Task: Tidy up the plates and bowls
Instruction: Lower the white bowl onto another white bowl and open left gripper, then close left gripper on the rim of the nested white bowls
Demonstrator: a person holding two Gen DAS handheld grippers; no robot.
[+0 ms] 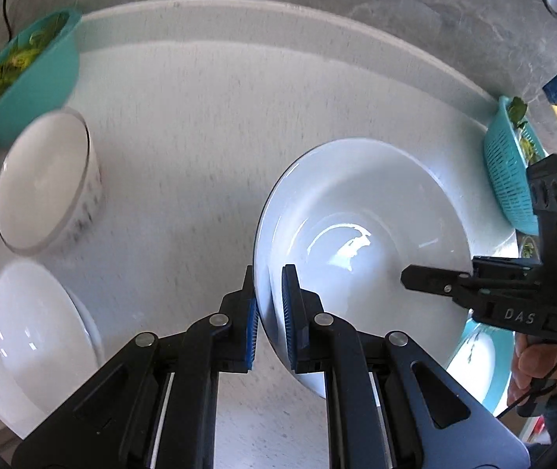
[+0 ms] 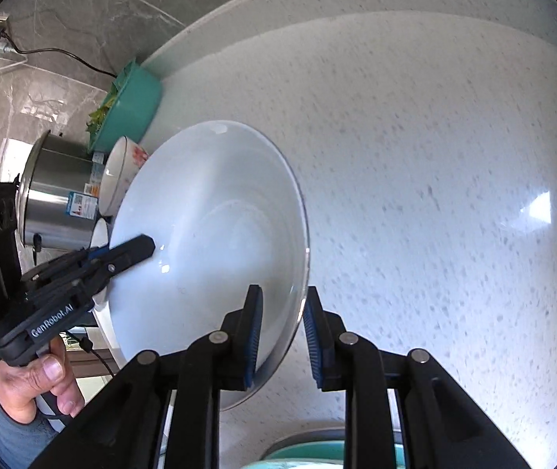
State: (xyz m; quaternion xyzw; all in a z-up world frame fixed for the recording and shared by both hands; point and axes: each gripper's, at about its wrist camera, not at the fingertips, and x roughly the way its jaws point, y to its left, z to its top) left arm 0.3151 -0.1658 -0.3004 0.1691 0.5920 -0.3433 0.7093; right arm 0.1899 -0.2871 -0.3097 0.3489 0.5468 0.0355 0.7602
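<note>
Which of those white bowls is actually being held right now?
The big wide white bowl, pinched at opposite rims by the left gripper and right gripper. The patterned bowl and plain bowl sit untouched.

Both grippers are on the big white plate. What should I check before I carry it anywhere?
1. Left gripper shut on the deep white plate rim: ok.
2. Right gripper pressing the opposite rim: cannot tell; a gap shows beside one of its fingers.
3. Plate empty: ok.
4. Patterned bowl and white bowl apart from the plate: ok.
5. Bare countertop beyond the plate: ok.
</note>
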